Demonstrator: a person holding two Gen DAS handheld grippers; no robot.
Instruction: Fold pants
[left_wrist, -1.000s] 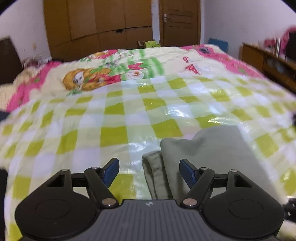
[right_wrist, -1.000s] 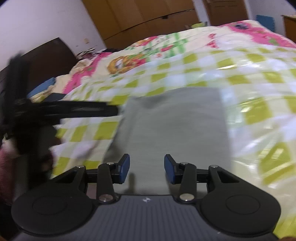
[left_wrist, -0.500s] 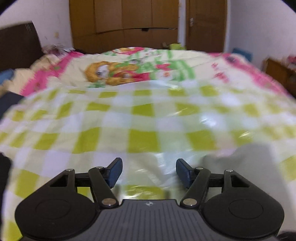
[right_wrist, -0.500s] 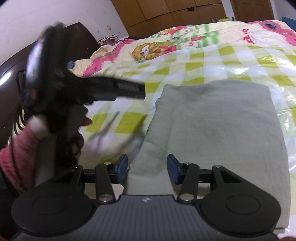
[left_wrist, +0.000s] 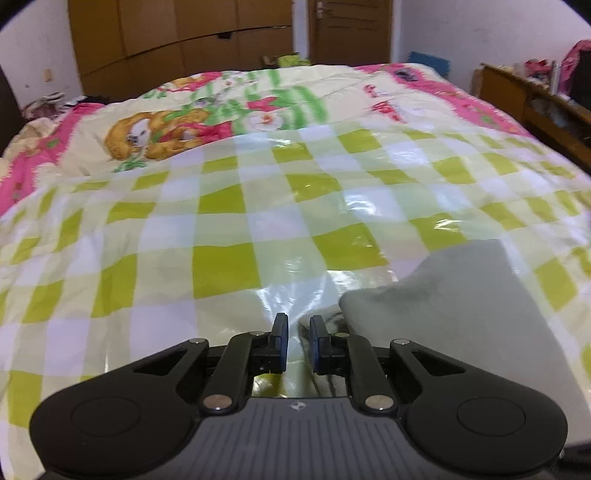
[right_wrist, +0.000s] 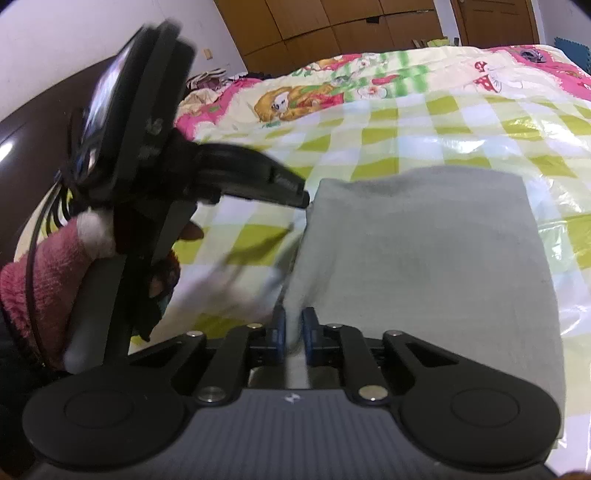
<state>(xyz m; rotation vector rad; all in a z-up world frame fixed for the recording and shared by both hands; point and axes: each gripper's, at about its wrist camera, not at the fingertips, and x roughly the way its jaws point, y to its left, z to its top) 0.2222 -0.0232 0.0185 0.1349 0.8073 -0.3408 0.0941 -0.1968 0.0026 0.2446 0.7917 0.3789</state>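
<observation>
In the left wrist view, the left gripper (left_wrist: 298, 339) is hanging low over a bed, its blue-padded jaws closing and standing nearly together with only a narrow slit between the pads. In that slit the glossy checked sheet (left_wrist: 221, 258) is showing, not cloth, so nothing is being pinched there. The folded grey pants (left_wrist: 461, 314) are lying on the sheet just to the right of the jaws, their near left edge beside the right-hand pad; whether that pad is touching the cloth is hard to tell. Beyond the sheet a cartoon-print quilt (left_wrist: 229, 110) is covering the far part of the bed, and a brown wardrobe (left_wrist: 177, 40) and a door (left_wrist: 351, 29) are standing against the back wall.

In the right wrist view, the right gripper (right_wrist: 293, 334) is sitting at the near left corner of the pants (right_wrist: 424, 258), its jaws closing, with a thin fold of the grey cloth standing between the pads and being pinched by them. The pants are spreading away as a flat rectangle on the checked sheet (right_wrist: 388, 129). To the left, the left gripper (right_wrist: 303, 199), blurred, is reaching in with its tip right at the far left corner of the pants, held by a hand (right_wrist: 166, 269) in a pink fuzzy sleeve (right_wrist: 48, 284)
</observation>
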